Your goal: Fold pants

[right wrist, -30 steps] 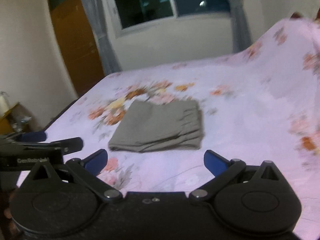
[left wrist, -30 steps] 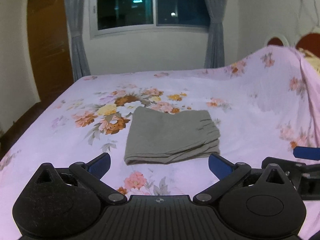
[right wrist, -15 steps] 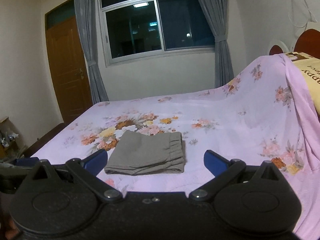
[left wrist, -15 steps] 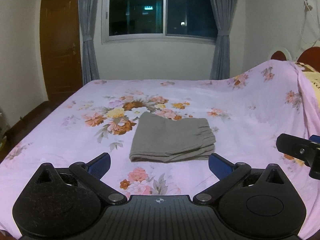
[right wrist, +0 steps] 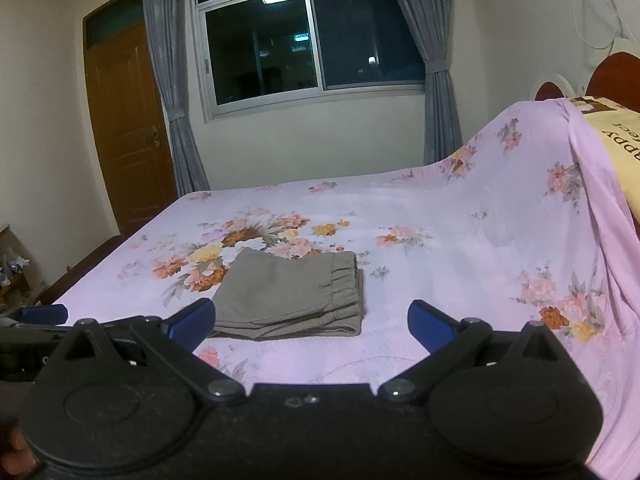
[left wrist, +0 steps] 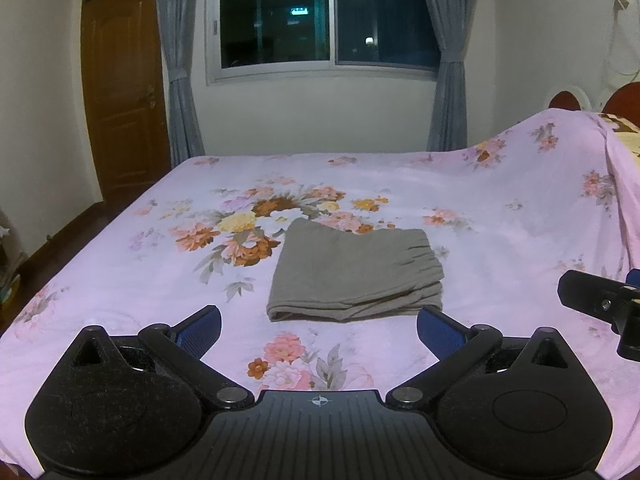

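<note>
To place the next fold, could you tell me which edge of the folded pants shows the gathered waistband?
The right-hand edge of the grey pants, where elastic puckers run along the waistband; the other edges lie smooth.

A home bedroom at night: a bed (left wrist: 400, 184) under a pink floral sheet fills the lower frame, its wooden headboard (right wrist: 616, 76) at far right, with a dark curtained window (left wrist: 324, 20) at top centre and a wooden door (left wrist: 120, 92) at upper left.
</note>
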